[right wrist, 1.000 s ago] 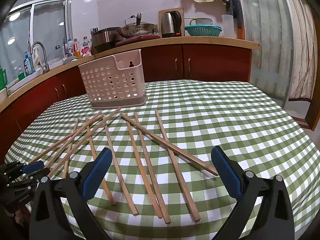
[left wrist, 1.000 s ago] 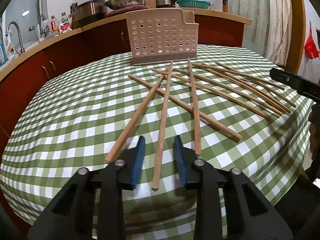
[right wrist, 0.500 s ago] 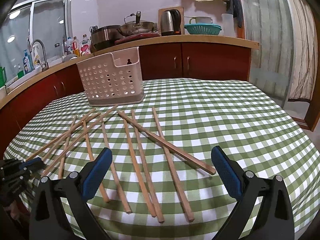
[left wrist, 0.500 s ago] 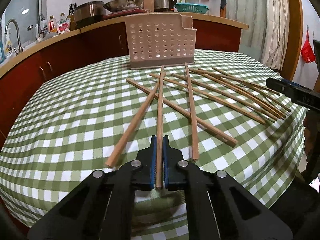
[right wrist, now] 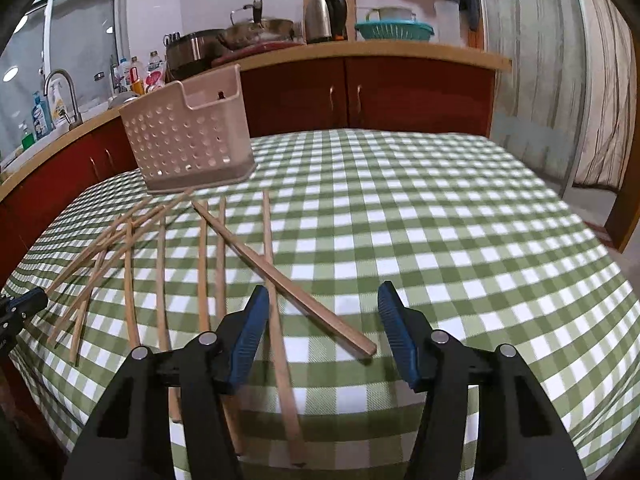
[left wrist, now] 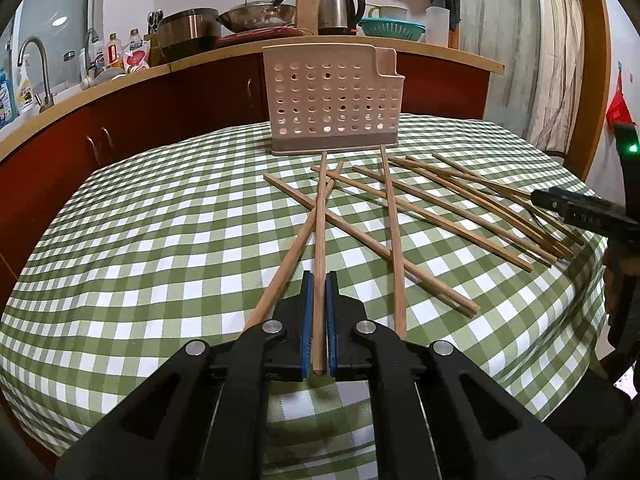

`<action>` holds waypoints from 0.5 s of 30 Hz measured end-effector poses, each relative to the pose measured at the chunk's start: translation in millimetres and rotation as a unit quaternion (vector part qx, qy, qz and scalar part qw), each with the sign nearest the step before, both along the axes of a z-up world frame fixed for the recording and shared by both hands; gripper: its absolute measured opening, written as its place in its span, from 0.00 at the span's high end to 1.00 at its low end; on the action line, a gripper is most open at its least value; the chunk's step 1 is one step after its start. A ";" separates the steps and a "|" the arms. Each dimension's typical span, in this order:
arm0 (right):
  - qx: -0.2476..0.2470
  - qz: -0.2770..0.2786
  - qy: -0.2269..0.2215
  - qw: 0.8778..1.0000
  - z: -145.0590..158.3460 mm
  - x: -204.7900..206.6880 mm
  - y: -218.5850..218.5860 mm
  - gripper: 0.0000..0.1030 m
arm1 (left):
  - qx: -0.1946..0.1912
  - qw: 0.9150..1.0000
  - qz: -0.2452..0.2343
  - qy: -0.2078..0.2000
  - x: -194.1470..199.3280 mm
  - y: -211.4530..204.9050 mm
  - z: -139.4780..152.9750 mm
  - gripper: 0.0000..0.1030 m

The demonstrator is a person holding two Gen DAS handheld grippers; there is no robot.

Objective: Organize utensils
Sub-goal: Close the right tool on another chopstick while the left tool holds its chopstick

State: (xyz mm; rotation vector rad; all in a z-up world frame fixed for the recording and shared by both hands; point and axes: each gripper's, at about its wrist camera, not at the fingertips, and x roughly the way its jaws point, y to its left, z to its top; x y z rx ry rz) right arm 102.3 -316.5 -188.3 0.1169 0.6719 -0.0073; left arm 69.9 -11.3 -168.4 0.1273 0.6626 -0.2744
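Lifting since before: clamped chopstick (left wrist: 320, 240)

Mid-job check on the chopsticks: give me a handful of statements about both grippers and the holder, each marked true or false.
1. The left gripper is shut on a chopstick. True.
2. The right gripper is shut. False: its jaws stand wide apart, holding nothing.
3. The perforated holder lies on its side. False: it stands upright on the checked tablecloth.
4. Several chopsticks lie loose on the cloth. True.
5. A kettle stands on the counter behind. True.
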 end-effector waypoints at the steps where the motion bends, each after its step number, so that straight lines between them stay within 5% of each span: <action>1: 0.000 0.002 0.002 1.000 -1.2 -0.7 -0.4 0.46 | 0.000 1.000 0.001 0.000 -0.1 0.5 -0.1 0.94; 7: 0.009 0.025 0.007 1.000 -1.0 -6.0 1.4 0.69 | -0.002 1.000 0.002 0.003 1.8 0.3 -0.9 0.94; 15: 0.011 0.048 0.012 0.999 -2.7 -13.5 8.0 0.84 | -0.004 1.000 0.005 -0.001 0.3 2.7 0.6 0.94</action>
